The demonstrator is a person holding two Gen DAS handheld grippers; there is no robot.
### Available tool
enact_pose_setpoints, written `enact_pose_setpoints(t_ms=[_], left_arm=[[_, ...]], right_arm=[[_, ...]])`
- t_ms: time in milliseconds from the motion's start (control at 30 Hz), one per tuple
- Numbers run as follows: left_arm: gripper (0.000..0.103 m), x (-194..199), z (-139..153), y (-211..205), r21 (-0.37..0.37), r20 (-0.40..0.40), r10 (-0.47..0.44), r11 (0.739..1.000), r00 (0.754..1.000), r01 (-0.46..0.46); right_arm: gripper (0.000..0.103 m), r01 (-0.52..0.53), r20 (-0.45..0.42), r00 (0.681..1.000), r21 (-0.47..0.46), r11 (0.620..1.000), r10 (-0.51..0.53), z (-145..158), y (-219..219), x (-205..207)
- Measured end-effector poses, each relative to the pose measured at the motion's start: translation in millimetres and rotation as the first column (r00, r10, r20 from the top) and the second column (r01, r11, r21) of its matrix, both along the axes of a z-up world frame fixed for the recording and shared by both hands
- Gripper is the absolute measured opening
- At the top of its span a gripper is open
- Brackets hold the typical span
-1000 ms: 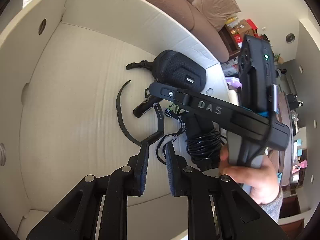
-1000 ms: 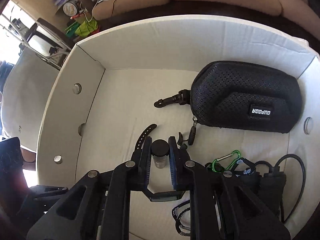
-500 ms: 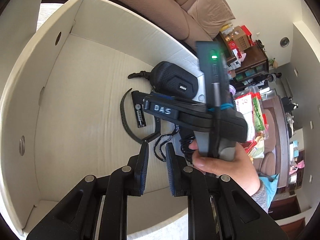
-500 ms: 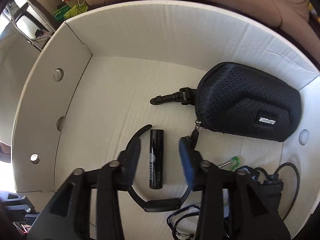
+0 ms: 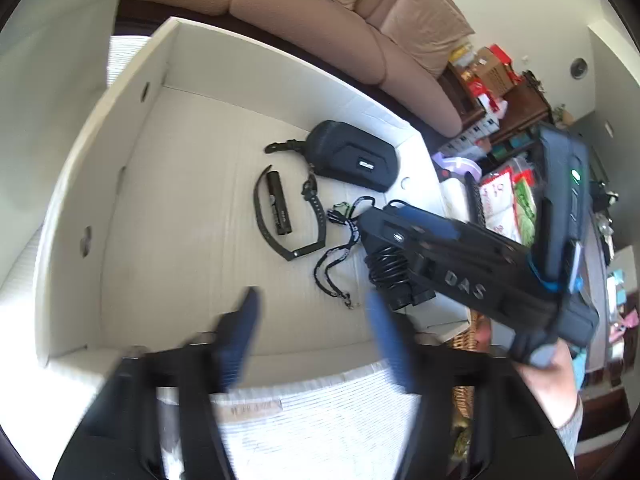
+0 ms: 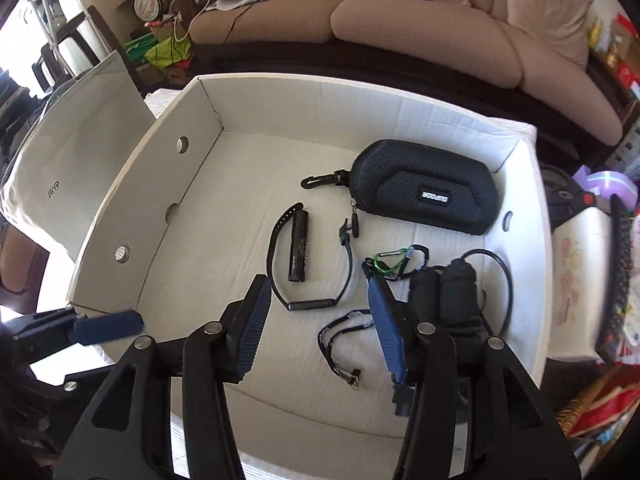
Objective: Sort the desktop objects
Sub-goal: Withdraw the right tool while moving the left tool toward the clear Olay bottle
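Note:
A white cardboard box (image 6: pixel 132 216) holds a black zip case (image 6: pixel 428 188), a black tube (image 6: pixel 299 246) lying inside a curved black strap (image 6: pixel 276 280), a lanyard with a green carabiner (image 6: pixel 386 260) and a black charger with coiled cable (image 6: pixel 448 292). My right gripper (image 6: pixel 320 320) is open and empty, raised above the box's near side. My left gripper (image 5: pixel 308 332) is open, empty and blurred, over the box's near wall. The box (image 5: pixel 80 184), tube (image 5: pixel 278 208) and case (image 5: pixel 352 156) also show in the left wrist view.
A tan sofa (image 6: pixel 400 24) stands behind the box. A white paper bag (image 6: pixel 60 184) stands at its left. Cluttered shelves and packages (image 5: pixel 496 76) are to the right. The right hand-held tool (image 5: pixel 480 264) crosses the left wrist view.
My right gripper let go of the black tube, opened and lifted back from the box. My left gripper opened and pulled back too.

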State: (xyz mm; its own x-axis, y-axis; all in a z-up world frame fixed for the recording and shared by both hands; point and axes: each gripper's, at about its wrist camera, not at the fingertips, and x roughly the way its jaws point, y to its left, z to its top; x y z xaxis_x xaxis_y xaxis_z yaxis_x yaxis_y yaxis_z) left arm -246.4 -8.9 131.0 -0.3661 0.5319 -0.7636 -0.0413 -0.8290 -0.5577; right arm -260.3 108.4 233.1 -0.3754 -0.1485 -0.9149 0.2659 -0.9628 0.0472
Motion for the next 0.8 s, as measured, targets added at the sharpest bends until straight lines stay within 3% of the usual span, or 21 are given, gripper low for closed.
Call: enact_pose_setpoints(t_ms=[167, 333, 400, 600, 800], left_arm=[[0.087, 23.4, 22.0, 3.4, 0.017, -0.009, 0.017, 1.000, 1.000, -0.017], [0.088, 51.7, 51.5, 8.6, -0.048, -0.068, 0.000, 0.999, 0.998, -0.003], [0.089, 61.9, 60.9, 6.2, -0.063, -0.084, 0.002, 0.998, 0.996, -0.007], [0.093, 94.0, 77.6, -5.4, -0.086, -0.114, 0.014, 0.996, 0.993, -0.023], [0.094, 133.6, 74.7, -24.1, -0.144, -0.140, 0.004, 0.989, 0.990, -0.024]], right_arm=[[0.059, 0.023, -0.039, 0.999, 0.085, 0.996, -0.020, 29.1, 11.2, 34.4], [0.082, 0.059, -0.086, 0.995, 0.077, 0.995, -0.052, 52.9, 22.7, 62.8], [0.101, 0.061, -0.091, 0.994, 0.054, 0.997, -0.056, 60.1, 26.5, 72.4], [0.103, 0.051, -0.111, 0.993, 0.052, 0.997, -0.045, 79.6, 25.5, 104.8], [0.103, 0.033, -0.134, 0.991, 0.039, 0.999, -0.027, 87.1, 23.2, 143.0]])
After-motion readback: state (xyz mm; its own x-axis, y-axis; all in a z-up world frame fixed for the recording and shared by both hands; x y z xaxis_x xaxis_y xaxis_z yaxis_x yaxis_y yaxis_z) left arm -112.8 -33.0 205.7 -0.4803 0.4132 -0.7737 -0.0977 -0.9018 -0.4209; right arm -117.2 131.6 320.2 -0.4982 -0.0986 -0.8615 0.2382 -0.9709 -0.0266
